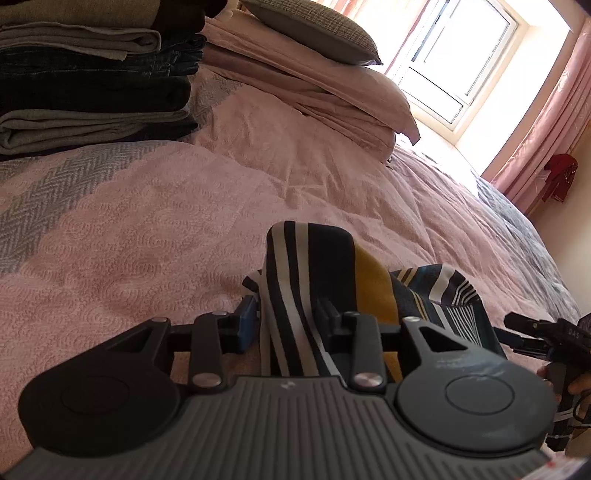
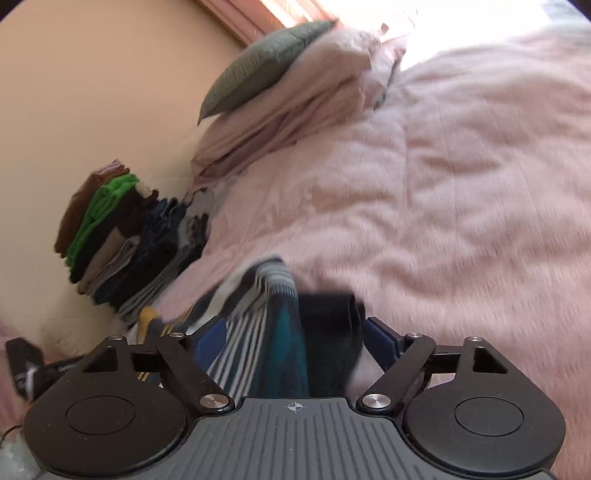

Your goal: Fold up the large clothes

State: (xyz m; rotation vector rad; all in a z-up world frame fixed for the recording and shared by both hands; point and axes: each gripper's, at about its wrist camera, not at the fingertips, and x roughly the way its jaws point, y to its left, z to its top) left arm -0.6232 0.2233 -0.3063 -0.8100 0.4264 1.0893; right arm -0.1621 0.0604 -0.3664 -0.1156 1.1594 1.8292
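A striped garment (image 1: pixel 310 258) in black, white, mustard and teal hangs bunched over the pink bedspread (image 1: pixel 147 221). My left gripper (image 1: pixel 286 314) is shut on a thick fold of it, and the cloth rises above the blue pads. In the right wrist view, which is blurred, the same garment (image 2: pixel 258 295) runs between the fingers of my right gripper (image 2: pixel 295 339). That gripper's jaws stand wide and open, with the right pad clear of the cloth. The right gripper (image 1: pixel 535 332) also shows at the right edge of the left wrist view, with a hand on it.
A tall stack of folded clothes (image 1: pixel 92 81) stands on the bed by the wall. A grey pillow (image 1: pixel 314 29) lies on folded pink bedding (image 1: pixel 332 85) at the head. Beyond are a bright window (image 1: pixel 461 55), a pink curtain (image 1: pixel 554 110) and a red item (image 1: pixel 559 177).
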